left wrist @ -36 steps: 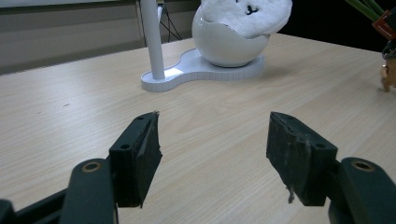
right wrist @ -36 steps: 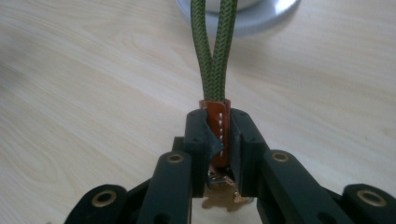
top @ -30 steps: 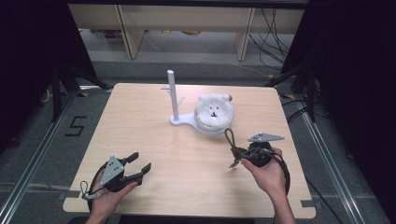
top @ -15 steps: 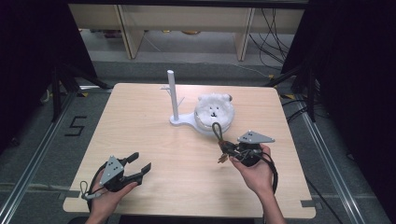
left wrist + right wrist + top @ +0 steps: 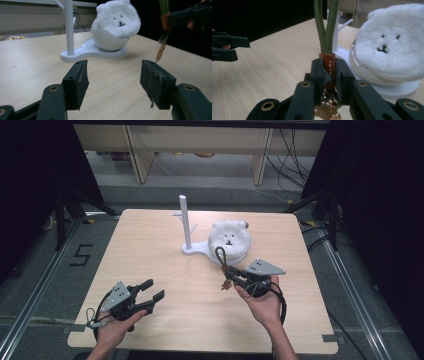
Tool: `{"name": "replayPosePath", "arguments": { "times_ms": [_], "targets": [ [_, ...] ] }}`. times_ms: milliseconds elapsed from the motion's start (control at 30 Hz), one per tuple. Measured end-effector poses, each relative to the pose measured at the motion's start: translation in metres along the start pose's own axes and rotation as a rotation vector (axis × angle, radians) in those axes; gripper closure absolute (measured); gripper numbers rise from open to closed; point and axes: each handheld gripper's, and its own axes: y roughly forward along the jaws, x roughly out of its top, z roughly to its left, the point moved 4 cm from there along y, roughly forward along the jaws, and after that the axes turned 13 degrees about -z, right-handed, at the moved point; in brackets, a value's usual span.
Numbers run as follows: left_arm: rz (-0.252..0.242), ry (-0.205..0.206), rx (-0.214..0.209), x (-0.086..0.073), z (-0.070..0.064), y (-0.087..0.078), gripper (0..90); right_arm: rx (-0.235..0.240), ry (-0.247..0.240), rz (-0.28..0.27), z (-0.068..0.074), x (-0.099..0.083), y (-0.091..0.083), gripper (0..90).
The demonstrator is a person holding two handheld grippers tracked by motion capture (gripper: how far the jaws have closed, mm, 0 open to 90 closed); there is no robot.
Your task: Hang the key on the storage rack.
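Right gripper view: clamping leather tab of green cord keychain (image 5: 327,37), fluffy bear lamp (image 5: 387,50) at two o'clock; left gripper (image 5: 112,82) gaping wide.

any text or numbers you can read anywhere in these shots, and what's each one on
"5": dark digit marked on the grey floor left of the table, seen in the high view.
No other readable text: the white stand, the fluffy bear-face holder, the green cord keychain clamped in the right gripper and the left gripper bear no lettering that can be made out.
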Motion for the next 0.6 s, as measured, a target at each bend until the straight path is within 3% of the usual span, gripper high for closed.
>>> {"name": "replayPosePath", "arguments": {
  "times_ms": [67, 267, 467, 533, 567, 600],
  "targets": [
    [-0.019, -0.034, -0.035, 0.007, 0.000, 0.008, 40.6, 0.006, -0.012, 0.006, 0.003, 0.001, 0.004, 79.1],
    [-0.008, -0.044, -0.076, 0.027, -0.003, 0.027, 47.1, 0.030, -0.019, -0.023, 0.012, 0.003, 0.014, 79.1],
    [0.002, -0.066, -0.163, 0.039, -0.019, 0.056, 52.0, 0.051, 0.008, -0.036, 0.025, 0.005, 0.024, 79.0],
    [0.001, -0.075, -0.188, 0.041, -0.024, 0.064, 53.3, 0.072, -0.004, -0.045, 0.028, 0.005, 0.028, 79.1],
    [-0.005, -0.077, -0.200, 0.042, -0.026, 0.069, 54.1, 0.065, -0.033, -0.054, 0.028, 0.006, 0.029, 79.1],
    [-0.001, -0.074, -0.201, 0.044, -0.027, 0.072, 54.8, 0.073, -0.006, -0.045, 0.030, 0.005, 0.030, 79.1]
  ]
}}
